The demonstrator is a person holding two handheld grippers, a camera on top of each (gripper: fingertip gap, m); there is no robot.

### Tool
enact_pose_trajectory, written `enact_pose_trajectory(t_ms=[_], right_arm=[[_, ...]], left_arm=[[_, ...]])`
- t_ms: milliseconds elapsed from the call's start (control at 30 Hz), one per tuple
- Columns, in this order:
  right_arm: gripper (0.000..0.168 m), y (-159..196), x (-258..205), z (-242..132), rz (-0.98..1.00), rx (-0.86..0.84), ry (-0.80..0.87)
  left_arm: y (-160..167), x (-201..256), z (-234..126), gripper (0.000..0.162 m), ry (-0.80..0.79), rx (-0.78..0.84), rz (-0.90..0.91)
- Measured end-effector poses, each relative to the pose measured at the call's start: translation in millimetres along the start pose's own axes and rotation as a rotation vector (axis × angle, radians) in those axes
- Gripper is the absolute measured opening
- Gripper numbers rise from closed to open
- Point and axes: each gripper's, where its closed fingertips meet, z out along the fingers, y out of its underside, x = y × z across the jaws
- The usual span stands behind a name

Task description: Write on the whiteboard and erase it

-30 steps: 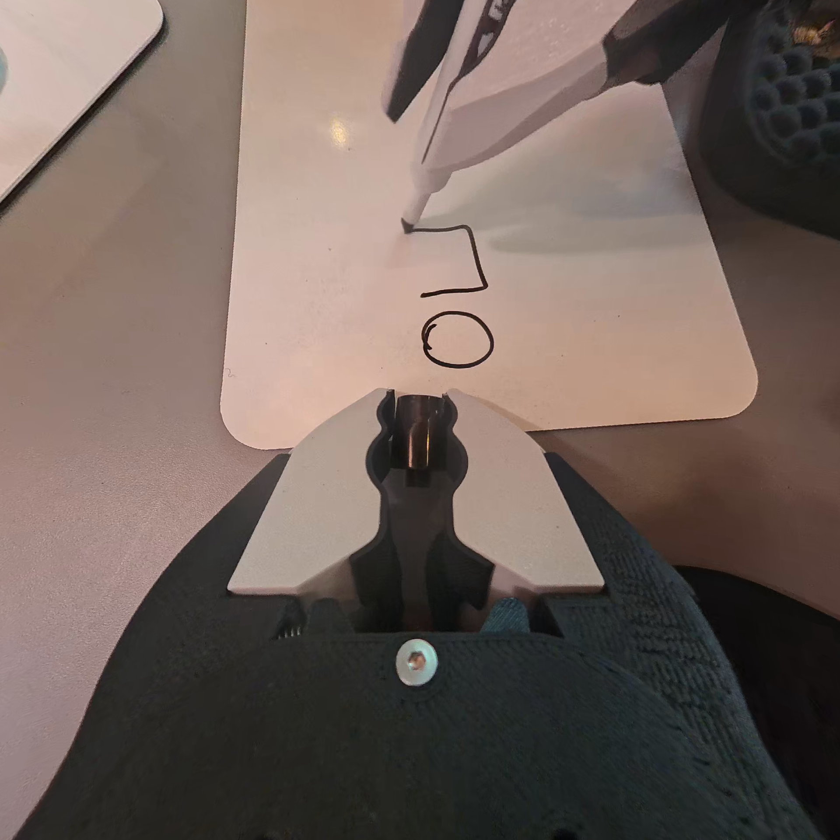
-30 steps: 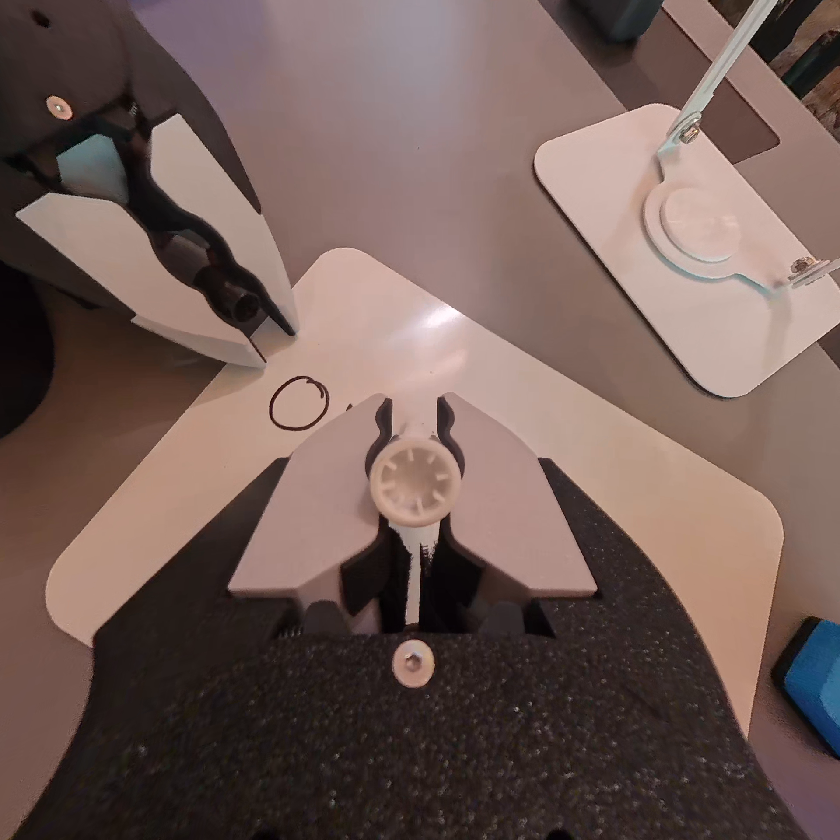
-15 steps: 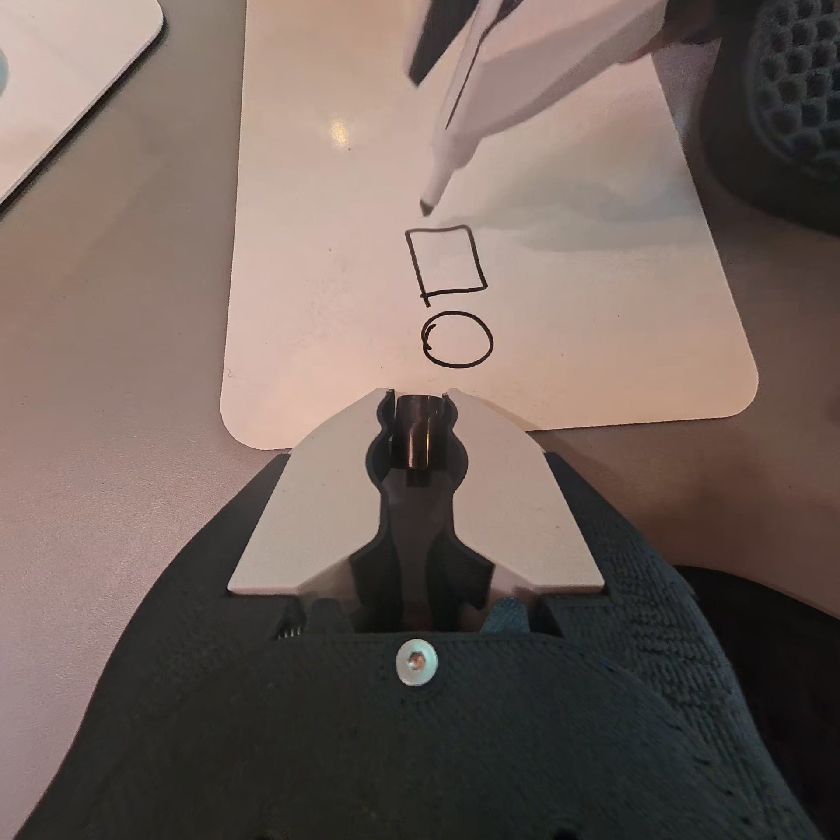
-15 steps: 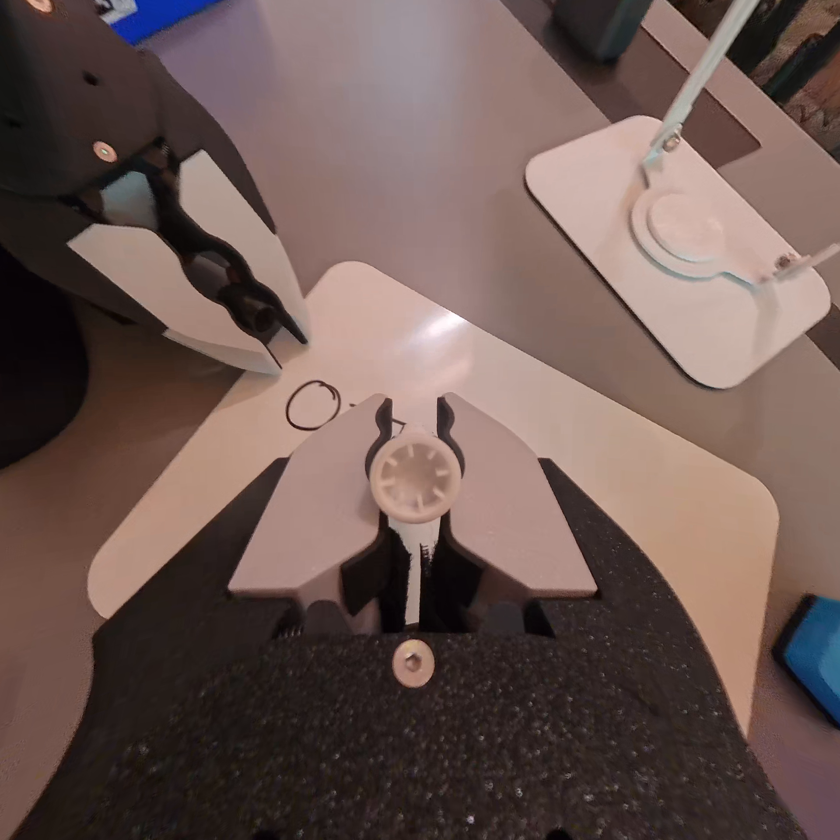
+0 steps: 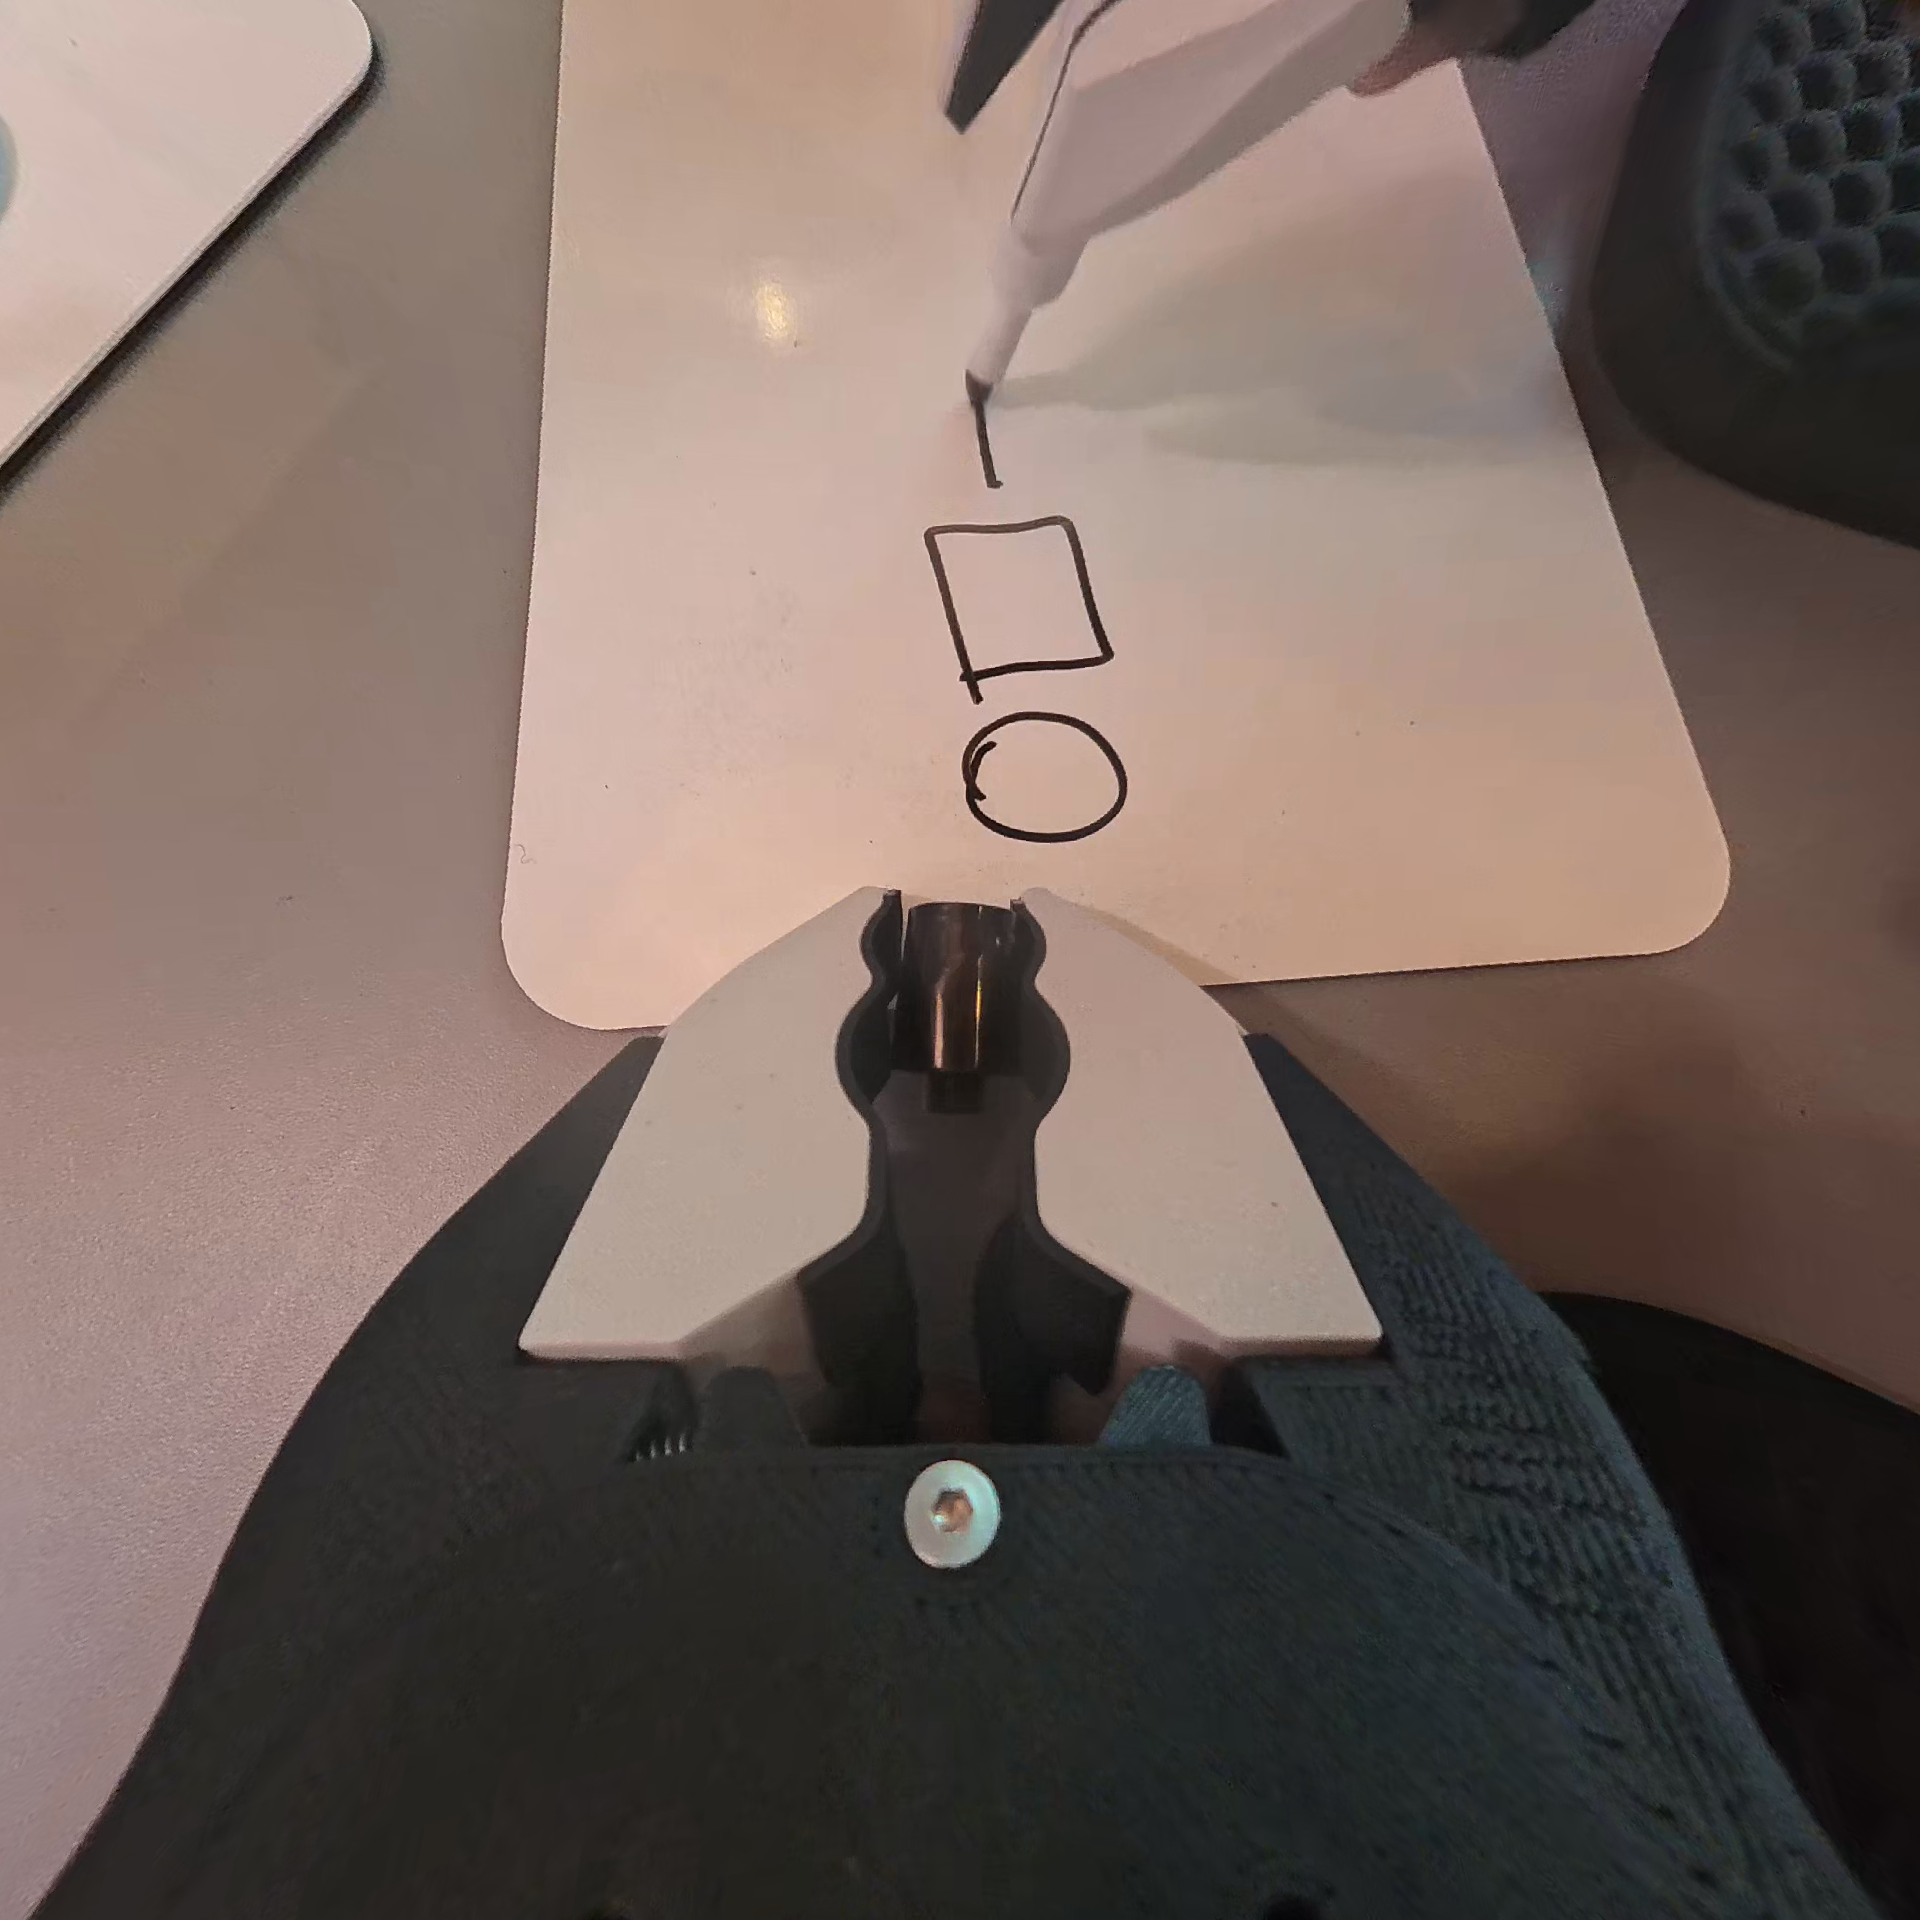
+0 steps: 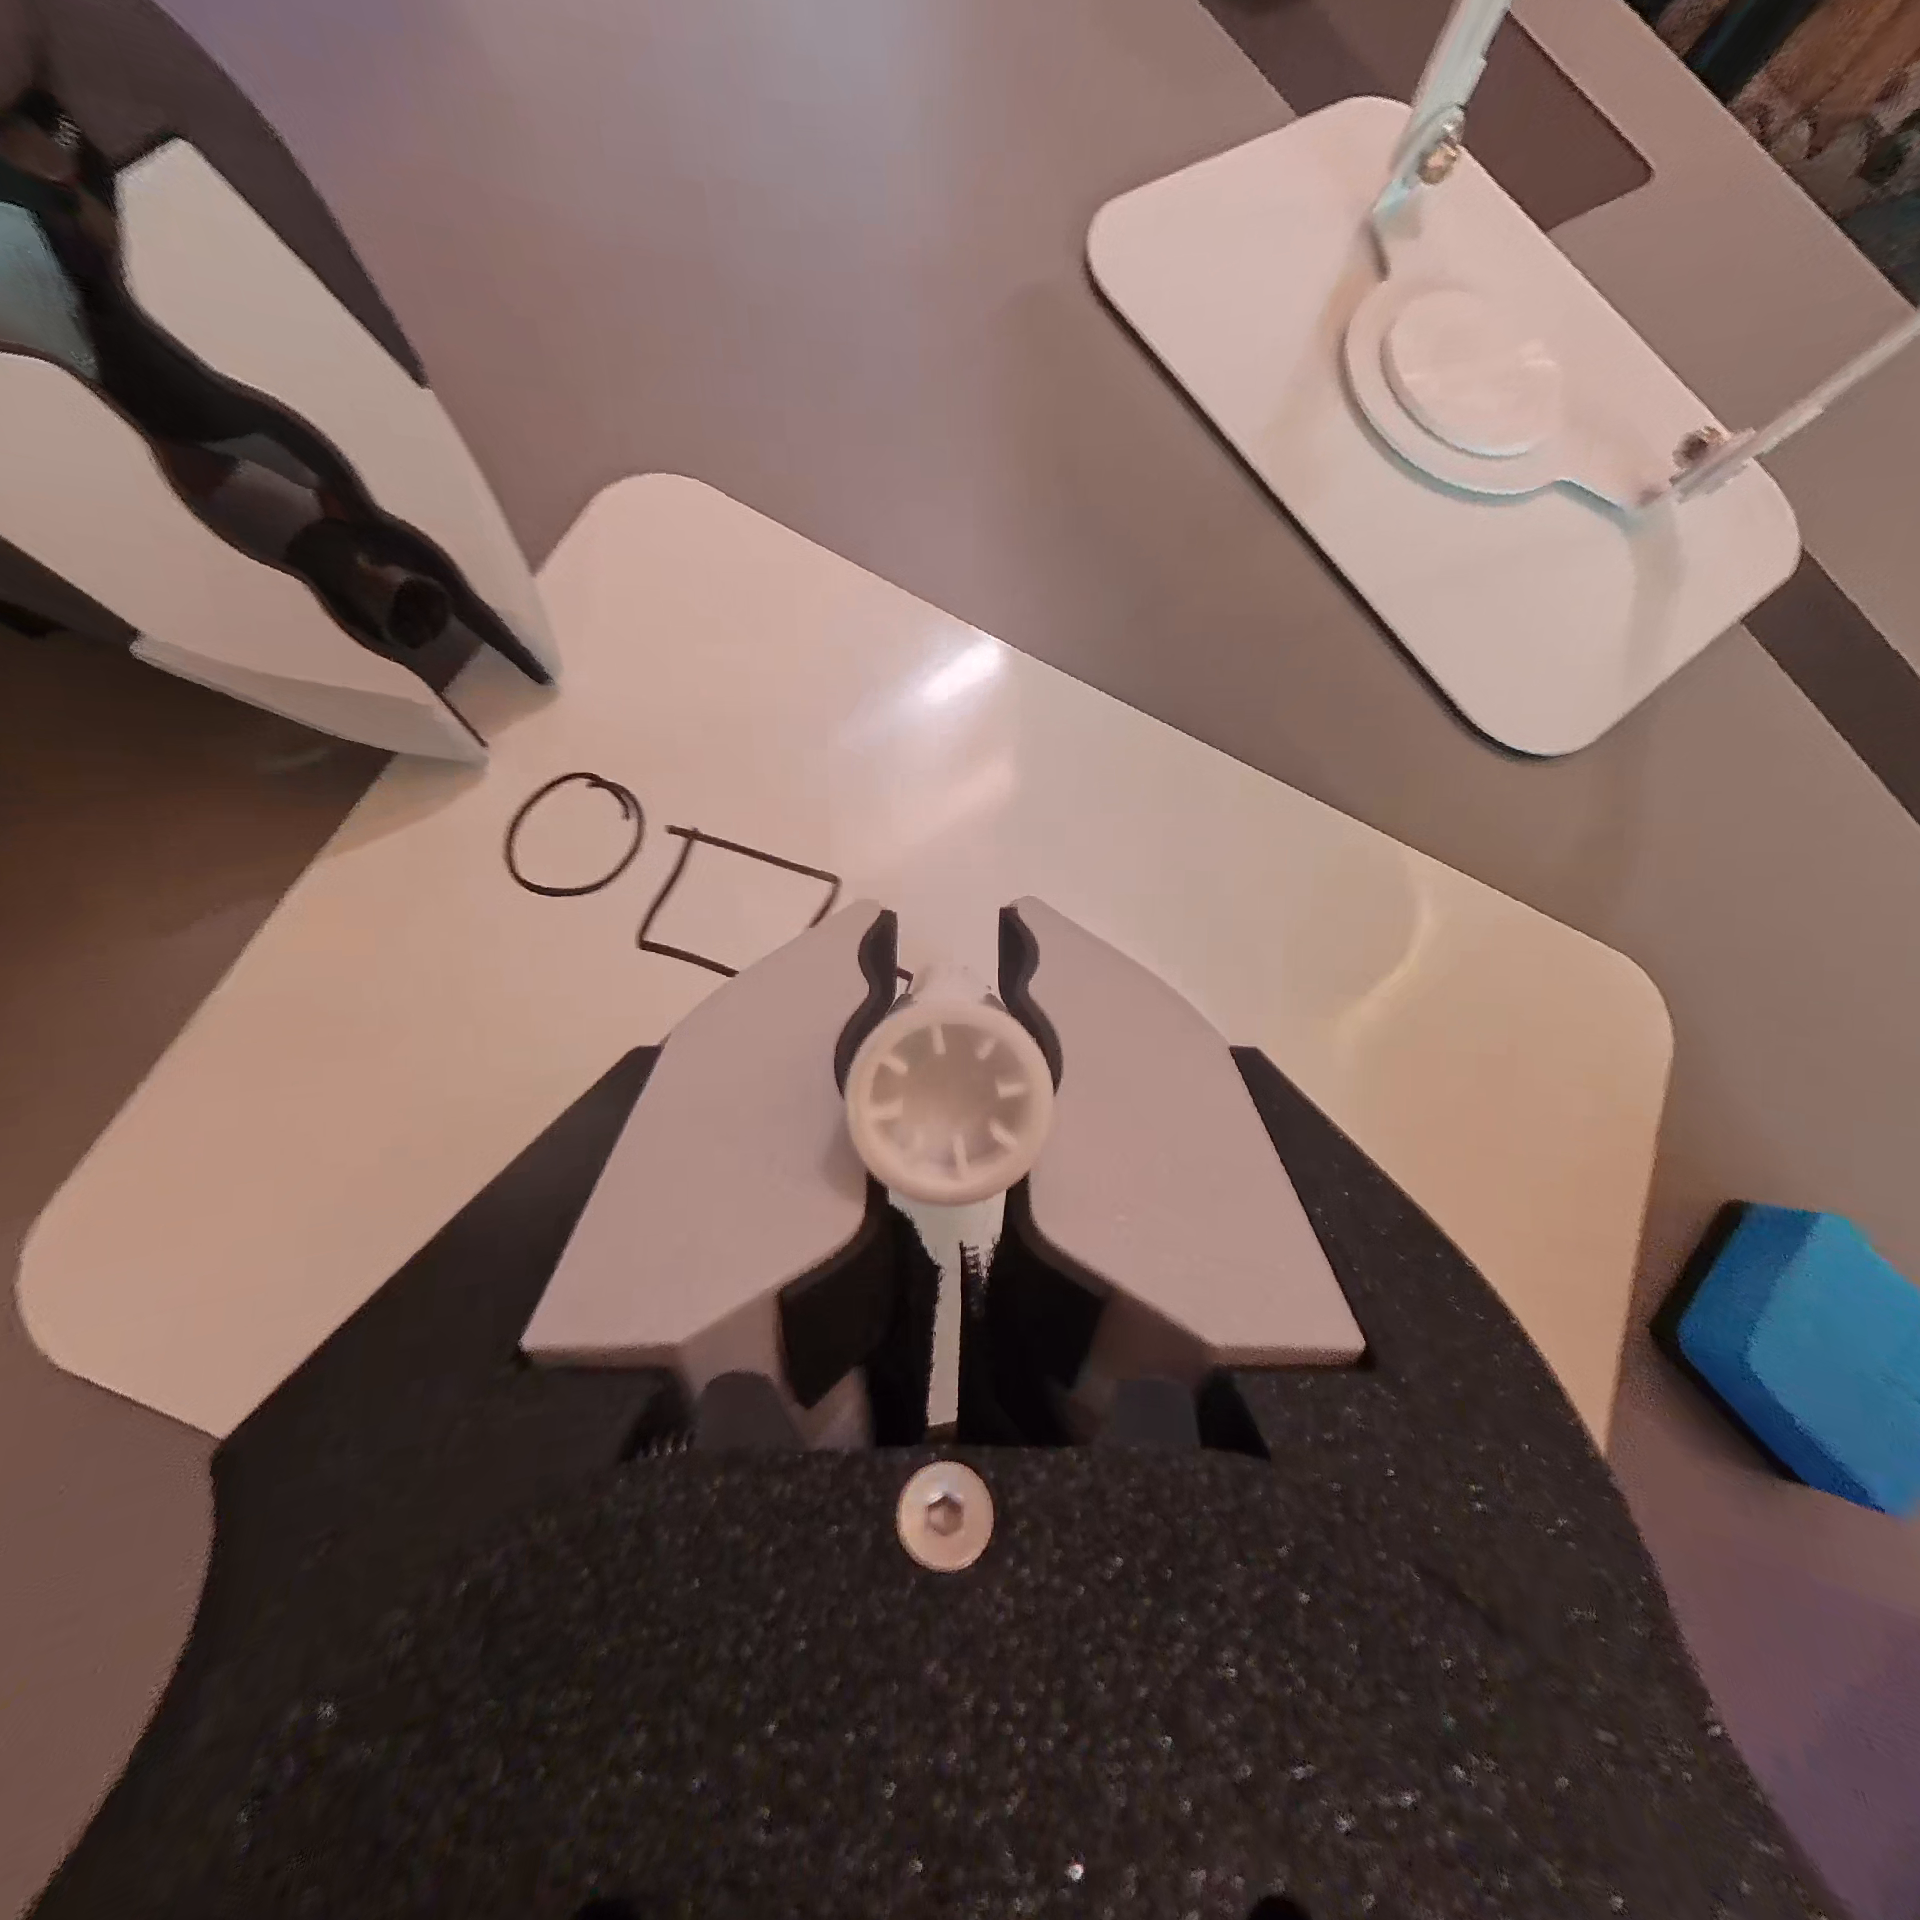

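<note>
Pressing its tip to the whiteboard (image 5: 727, 623), the white marker (image 5: 1023, 270) slants up into the right gripper (image 6: 940, 935), jaws clamped on its barrel. Its stroke sits just beyond the drawn square (image 5: 1018, 608); bare board lies farther on. The left gripper (image 5: 956, 914), at the board's near edge, pinches the black cap (image 5: 951, 997). The blue eraser (image 6: 1808, 1371) waits off the board.

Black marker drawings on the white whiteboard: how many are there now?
3: a black circle nearest the left gripper, a black square beyond it, and a short unfinished black stroke under the white marker's tip.

Both wrist views close above the whiteboard (image 5: 727, 520), facing from different sides, sharing its drawn shapes.
</note>
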Motion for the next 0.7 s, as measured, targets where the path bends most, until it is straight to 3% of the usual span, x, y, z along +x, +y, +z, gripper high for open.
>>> enact_pose_trajectory(t_ms=[133, 700], right_arm=[[0.019, 7, 17, -4, 0.025, -0.013, 0.033], [0.019, 8, 14, -5, 0.029, -0.033, 0.029]], left_arm=[[0, 0, 0, 0.020, 0.000, 0.000, 0.000], [0, 0, 0, 0.020, 0.002, 0.001, 0.006]])
